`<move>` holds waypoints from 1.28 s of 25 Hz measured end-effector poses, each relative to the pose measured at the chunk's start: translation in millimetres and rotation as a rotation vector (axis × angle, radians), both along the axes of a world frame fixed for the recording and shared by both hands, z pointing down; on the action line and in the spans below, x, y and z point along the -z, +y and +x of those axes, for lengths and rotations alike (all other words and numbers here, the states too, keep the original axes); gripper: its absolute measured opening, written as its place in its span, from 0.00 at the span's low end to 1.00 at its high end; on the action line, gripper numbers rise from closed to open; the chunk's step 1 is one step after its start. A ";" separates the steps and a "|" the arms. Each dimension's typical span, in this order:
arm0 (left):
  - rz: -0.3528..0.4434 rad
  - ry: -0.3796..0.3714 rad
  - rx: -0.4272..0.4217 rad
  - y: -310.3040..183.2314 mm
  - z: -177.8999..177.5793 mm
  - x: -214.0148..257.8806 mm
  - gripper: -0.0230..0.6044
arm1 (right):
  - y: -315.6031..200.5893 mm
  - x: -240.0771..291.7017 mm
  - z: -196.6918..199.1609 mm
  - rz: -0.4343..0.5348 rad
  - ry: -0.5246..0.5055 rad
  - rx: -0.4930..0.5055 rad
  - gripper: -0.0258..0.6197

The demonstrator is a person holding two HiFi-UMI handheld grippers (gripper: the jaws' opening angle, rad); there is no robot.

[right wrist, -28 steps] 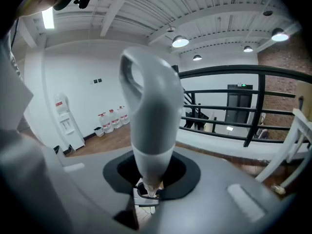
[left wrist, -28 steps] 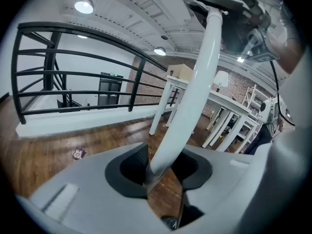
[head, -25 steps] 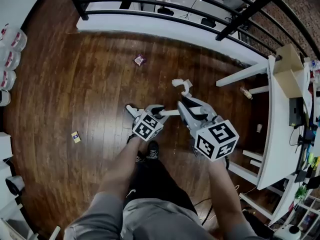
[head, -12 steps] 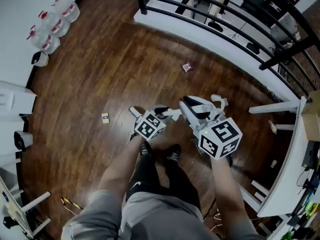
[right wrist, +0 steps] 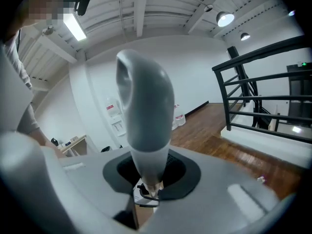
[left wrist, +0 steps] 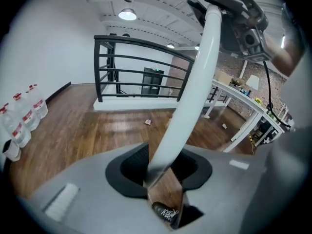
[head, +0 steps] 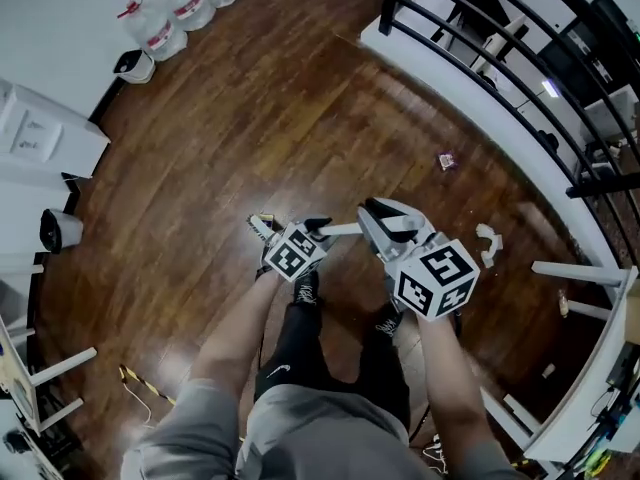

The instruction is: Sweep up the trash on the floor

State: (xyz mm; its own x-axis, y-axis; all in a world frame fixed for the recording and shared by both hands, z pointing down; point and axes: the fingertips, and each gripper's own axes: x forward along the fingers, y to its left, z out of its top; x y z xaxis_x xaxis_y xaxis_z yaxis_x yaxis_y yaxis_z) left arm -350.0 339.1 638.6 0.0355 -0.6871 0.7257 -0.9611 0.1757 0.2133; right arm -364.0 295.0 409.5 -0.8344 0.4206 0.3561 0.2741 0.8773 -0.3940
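Note:
Both grippers hold one long-handled sweeping tool. My left gripper [head: 292, 230] [left wrist: 161, 174] is shut on its white pole [head: 342, 229] [left wrist: 192, 87]. My right gripper [head: 385, 218] [right wrist: 148, 179] is shut on the grey grip [head: 398, 224] [right wrist: 145, 106] at the pole's upper end. The tool's lower end is hidden. Trash lies on the dark wood floor: a pink wrapper [head: 447, 160] [left wrist: 148, 122] near the railing, a crumpled white piece [head: 488, 243] to the right of my right gripper, and a small yellow card [head: 262, 220] beside my left gripper's tip.
A black railing [head: 500, 38] on a white base runs along the far right. Water jugs [head: 185, 3] stand at the far wall, a white cabinet [head: 50, 133] at the left, white table legs [head: 580, 273] at the right. The person's shoes [head: 305, 288] are under the grippers.
The person has walked and turned: the railing and pink wrapper slid right, the jugs came into view, and the yellow card is now beside the left gripper. Both grips are unchanged.

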 end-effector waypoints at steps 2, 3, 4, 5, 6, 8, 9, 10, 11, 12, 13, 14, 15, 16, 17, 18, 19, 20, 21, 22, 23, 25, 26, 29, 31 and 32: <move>-0.015 0.017 0.021 36.1 -21.7 -9.7 0.23 | 34.3 -10.2 -24.2 -0.009 0.006 0.013 0.13; -0.022 0.025 0.029 51.4 -30.9 -16.1 0.23 | 48.6 -16.4 -34.7 -0.014 0.009 0.016 0.13; -0.028 0.033 0.032 65.5 -39.2 -22.9 0.23 | 61.6 -23.1 -44.7 -0.020 0.012 0.016 0.13; -0.034 0.040 0.031 78.4 -47.1 -29.9 0.23 | 73.8 -30.0 -54.2 -0.025 0.014 0.015 0.13; -0.039 0.044 0.029 90.3 -55.1 -37.0 0.23 | 85.3 -36.8 -63.4 -0.030 0.017 0.012 0.13; -0.046 0.054 0.026 111.3 -69.2 -50.2 0.23 | 106.1 -49.8 -79.4 -0.037 0.027 0.005 0.13; -0.050 0.061 0.023 120.2 -74.4 -56.1 0.23 | 115.1 -55.9 -85.6 -0.039 0.036 0.003 0.13; -0.052 0.065 0.020 127.4 -79.0 -61.5 0.23 | 122.4 -61.5 -90.6 -0.041 0.047 0.000 0.13; -0.052 0.064 0.014 132.1 -83.5 -66.0 0.23 | 127.1 -66.1 -94.5 -0.042 0.060 -0.003 0.13; -0.049 0.060 0.006 133.7 -87.9 -69.3 0.23 | 128.5 -69.6 -97.4 -0.041 0.072 -0.011 0.13; -0.047 0.056 -0.006 132.8 -91.6 -71.7 0.23 | 127.4 -72.4 -99.2 -0.038 0.086 -0.022 0.13; -0.045 0.057 -0.023 130.5 -93.4 -73.3 0.24 | 125.1 -74.6 -99.5 -0.032 0.099 -0.038 0.13; -0.044 0.065 -0.045 127.5 -92.9 -74.2 0.24 | 122.9 -75.9 -98.4 -0.022 0.111 -0.055 0.13; -0.040 0.075 -0.068 123.6 -91.1 -74.4 0.24 | 120.5 -76.0 -96.7 -0.008 0.118 -0.075 0.13; -0.031 0.082 -0.089 118.0 -89.3 -73.8 0.24 | 117.0 -74.8 -95.2 0.008 0.120 -0.095 0.13; -0.019 0.086 -0.106 109.9 -87.9 -73.0 0.24 | 111.0 -73.2 -94.0 0.024 0.118 -0.114 0.13; -0.007 0.088 -0.120 99.4 -86.2 -72.1 0.24 | 102.1 -71.7 -92.4 0.036 0.115 -0.134 0.13; 0.001 0.088 -0.135 87.4 -83.5 -71.5 0.24 | 90.9 -70.8 -89.4 0.042 0.113 -0.157 0.13; 0.006 0.089 -0.155 75.0 -78.8 -71.1 0.24 | 78.5 -70.4 -84.4 0.044 0.113 -0.182 0.13; 0.008 0.092 -0.177 62.5 -72.4 -70.8 0.24 | 65.9 -70.2 -77.8 0.044 0.115 -0.208 0.13; 0.008 0.095 -0.200 50.1 -65.2 -70.3 0.24 | 53.4 -69.7 -70.4 0.045 0.118 -0.233 0.13; 0.015 0.102 -0.242 24.2 -52.0 -68.1 0.24 | 28.2 -67.3 -56.5 0.049 0.122 -0.283 0.13; 0.021 0.106 -0.263 10.1 -45.6 -66.5 0.25 | 15.2 -65.4 -49.5 0.052 0.123 -0.310 0.13; 0.039 0.115 -0.337 -36.8 -20.8 -61.2 0.25 | -27.4 -58.8 -24.3 0.073 0.122 -0.383 0.13; 0.046 0.122 -0.388 -68.8 -0.4 -58.4 0.25 | -58.0 -55.4 -4.4 0.081 0.124 -0.428 0.13; 0.050 0.124 -0.416 -85.6 10.3 -57.3 0.25 | -74.3 -54.2 6.6 0.084 0.126 -0.455 0.13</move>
